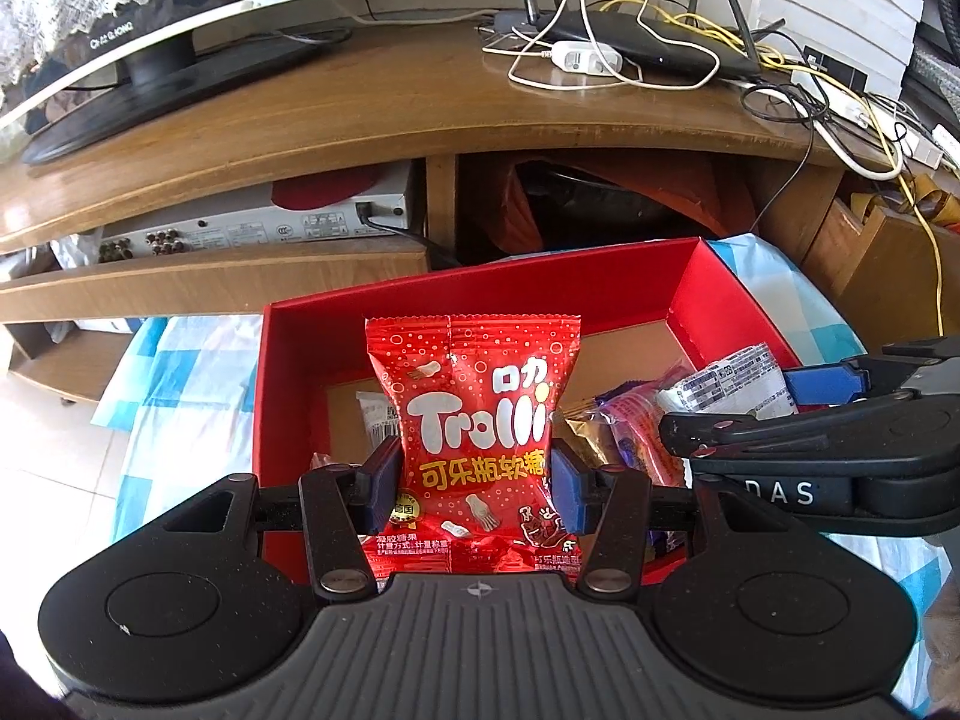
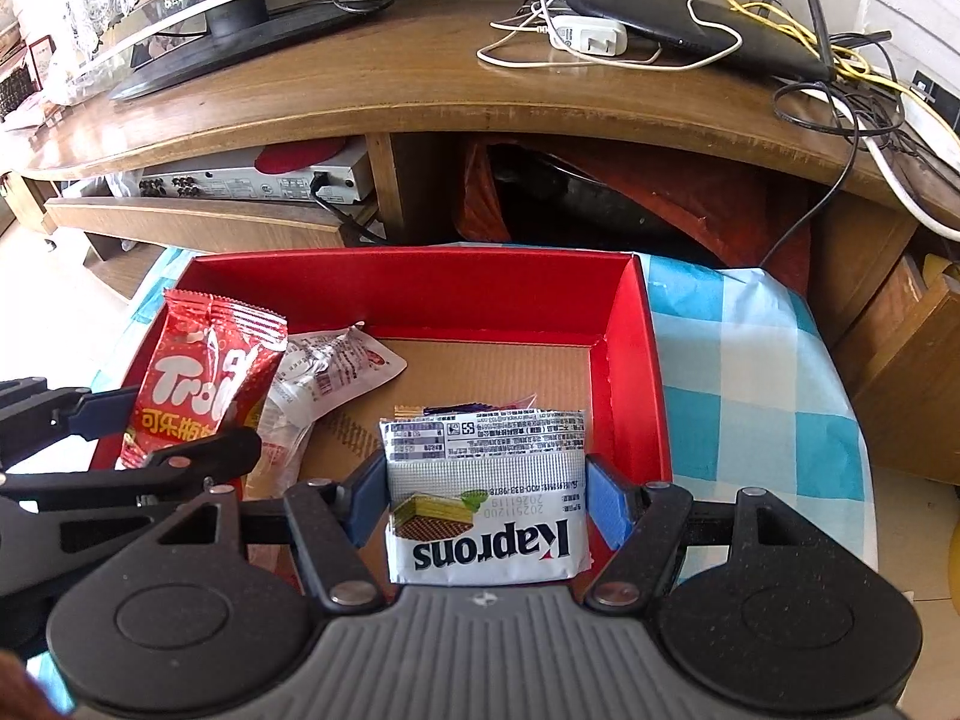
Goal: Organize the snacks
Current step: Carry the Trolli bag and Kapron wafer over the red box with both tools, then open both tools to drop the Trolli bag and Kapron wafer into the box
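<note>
Left wrist view shows the left gripper [image 1: 474, 471] pinching a shiny red Trolli candy bag [image 1: 477, 414] between its 2 blue pads, standing the bag upright over the red cardboard box [image 1: 690, 291]. More snack packs lie in the box, like a purple wrapped snack [image 1: 636, 426]. Right wrist view shows the right gripper [image 2: 486, 501] squeezing a flat white Kaprons wafer pack [image 2: 489, 516] between its blue pads, low over the brown box floor, near the right wall. A clear and white snack pouch [image 2: 336, 366] lies in the box beside the candy bag. The box sits on a blue and white checked cloth [image 2: 738, 372], in front of a brown wooden TV stand [image 2: 420, 78].
</note>
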`<state>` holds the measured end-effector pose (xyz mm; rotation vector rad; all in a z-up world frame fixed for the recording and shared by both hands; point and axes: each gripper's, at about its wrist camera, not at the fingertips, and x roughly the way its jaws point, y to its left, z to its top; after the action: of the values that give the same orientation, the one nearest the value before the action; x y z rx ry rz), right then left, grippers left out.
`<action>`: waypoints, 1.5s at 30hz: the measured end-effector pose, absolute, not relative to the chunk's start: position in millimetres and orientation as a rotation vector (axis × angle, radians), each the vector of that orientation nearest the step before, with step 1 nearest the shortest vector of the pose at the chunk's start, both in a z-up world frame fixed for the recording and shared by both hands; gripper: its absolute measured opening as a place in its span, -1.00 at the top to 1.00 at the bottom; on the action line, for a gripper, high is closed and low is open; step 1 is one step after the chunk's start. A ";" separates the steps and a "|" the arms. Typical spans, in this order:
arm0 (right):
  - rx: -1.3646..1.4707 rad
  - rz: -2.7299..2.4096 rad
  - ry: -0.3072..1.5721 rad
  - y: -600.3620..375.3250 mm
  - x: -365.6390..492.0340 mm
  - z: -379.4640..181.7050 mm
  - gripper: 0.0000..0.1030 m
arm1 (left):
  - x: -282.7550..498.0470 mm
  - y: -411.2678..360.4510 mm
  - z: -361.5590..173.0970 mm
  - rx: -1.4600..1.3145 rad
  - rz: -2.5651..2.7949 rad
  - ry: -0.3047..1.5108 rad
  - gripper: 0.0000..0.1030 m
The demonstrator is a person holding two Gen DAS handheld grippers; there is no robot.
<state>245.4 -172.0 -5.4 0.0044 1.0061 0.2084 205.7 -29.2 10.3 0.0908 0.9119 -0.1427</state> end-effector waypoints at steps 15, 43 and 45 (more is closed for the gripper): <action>0.002 0.204 1.016 -170.5 248.1 -11.5 -0.45 | 207.4 -31.2 6.2 0.100 -0.130 0.915 -0.11; -0.010 0.202 1.039 -166.6 254.6 -22.7 -0.45 | 209.6 -37.8 -4.0 0.150 -0.093 0.916 -0.11; -0.011 0.202 1.041 -166.3 254.7 -23.0 -0.45 | 209.6 -38.5 -4.4 0.154 -0.092 0.915 -0.11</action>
<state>254.7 -166.3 -23.0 -0.0106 1.0405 0.2019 209.6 -38.5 -4.4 0.1536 0.9146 -0.0922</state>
